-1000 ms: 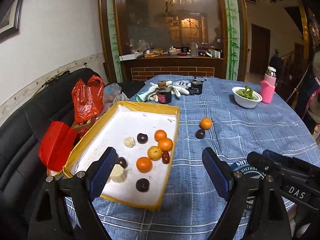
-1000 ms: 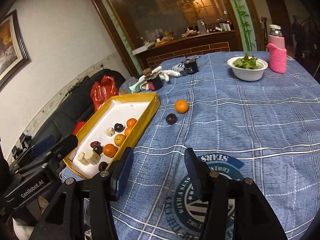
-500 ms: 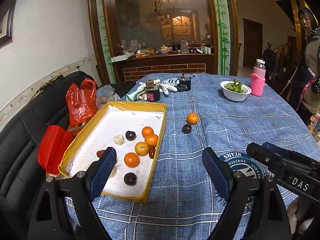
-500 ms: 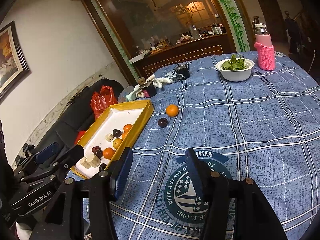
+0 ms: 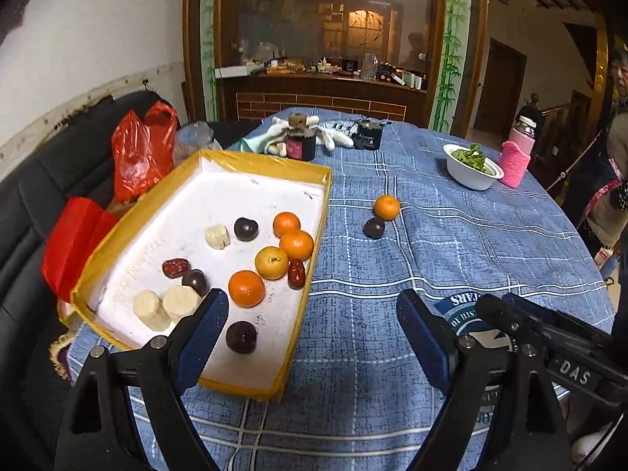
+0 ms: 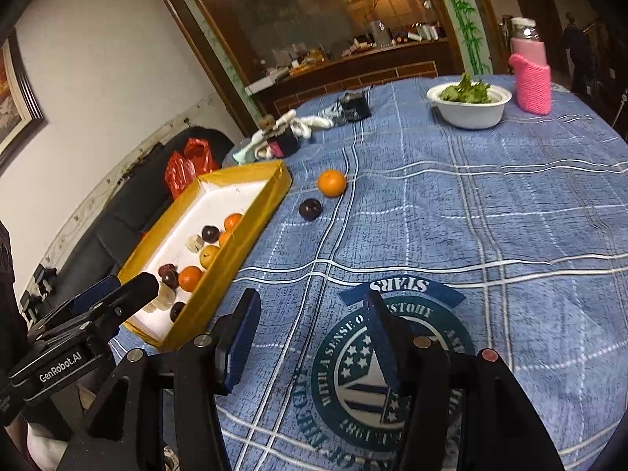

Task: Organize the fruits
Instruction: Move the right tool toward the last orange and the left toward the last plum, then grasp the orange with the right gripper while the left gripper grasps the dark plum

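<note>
A yellow-rimmed white tray lies on the left of the blue checked tablecloth and holds several oranges, dark plums, red dates and pale banana pieces. An orange and a dark plum lie loose on the cloth right of the tray, touching or nearly so. My left gripper is open and empty, low over the tray's near right corner. My right gripper is open and empty above the cloth's round emblem, near the table's front.
A white bowl of greens and a pink-sleeved bottle stand at the far right. A dark jar, white gloves and a black pouch sit at the back. Red bags and a black sofa lie left of the table.
Both grippers have shifted slightly over the table; the left view has moved in closer over the tray. Both stay open and empty. The loose orange and plum have not moved.
</note>
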Demonstrator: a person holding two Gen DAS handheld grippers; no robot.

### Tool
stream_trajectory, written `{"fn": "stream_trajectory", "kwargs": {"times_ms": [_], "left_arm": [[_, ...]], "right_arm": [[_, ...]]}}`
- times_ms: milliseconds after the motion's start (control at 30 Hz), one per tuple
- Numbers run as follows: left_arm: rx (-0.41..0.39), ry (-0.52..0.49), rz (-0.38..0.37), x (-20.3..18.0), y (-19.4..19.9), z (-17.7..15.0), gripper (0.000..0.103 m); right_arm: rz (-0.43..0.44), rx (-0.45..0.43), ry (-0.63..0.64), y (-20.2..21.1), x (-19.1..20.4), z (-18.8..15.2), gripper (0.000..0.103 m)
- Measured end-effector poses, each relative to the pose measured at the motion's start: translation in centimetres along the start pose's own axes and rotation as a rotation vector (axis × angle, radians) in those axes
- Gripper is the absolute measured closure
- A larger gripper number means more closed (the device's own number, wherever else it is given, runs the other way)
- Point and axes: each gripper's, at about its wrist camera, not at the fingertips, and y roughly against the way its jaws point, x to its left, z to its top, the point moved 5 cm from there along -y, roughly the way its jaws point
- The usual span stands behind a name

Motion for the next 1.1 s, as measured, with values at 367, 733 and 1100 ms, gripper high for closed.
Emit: {"fn": "stream_trajectory", "kwargs": {"times_ms": [367, 733, 1100], "left_arm": [[0.031, 0.061, -0.086, 2.6, -3.5, 0.4, 0.016], [0.036, 0.060, -0.103, 3.2, -4.3, 1.0, 0.017], [0.030, -0.031, -0.234, -1.5, -4.8, 3.3, 0.019]], "right_arm": [[-0.054, 0.089, 0.099, -9.5, -0.1, 8.2, 0.043], [-0.170, 0.209, 0.136, -19.2, -0.3, 11.1, 0.057], [-0.086, 0.102, 0.102, -11.7, -2.4, 8.6, 0.064]]}}
